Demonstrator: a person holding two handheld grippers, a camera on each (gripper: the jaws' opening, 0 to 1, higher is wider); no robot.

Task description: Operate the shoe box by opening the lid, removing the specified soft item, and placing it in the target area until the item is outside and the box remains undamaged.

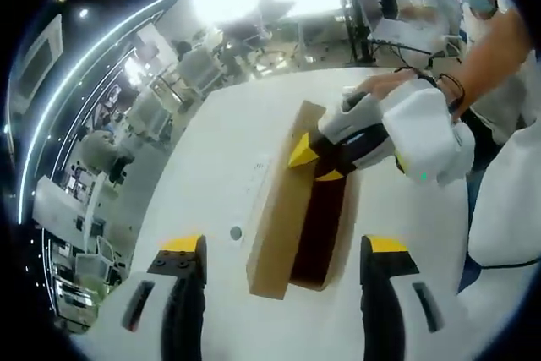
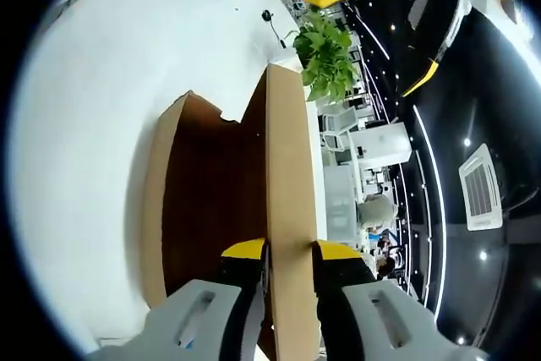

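While my right gripper pinches the raised lid of the shoe box on the table, my left gripper waits open; no soft item visible yet.

Shoe box on table, lid upright.

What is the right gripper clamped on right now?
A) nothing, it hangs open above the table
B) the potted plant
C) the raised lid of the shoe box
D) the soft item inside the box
C: in the right gripper view, the right gripper is pinched on the edge of the raised lid of the shoe box.
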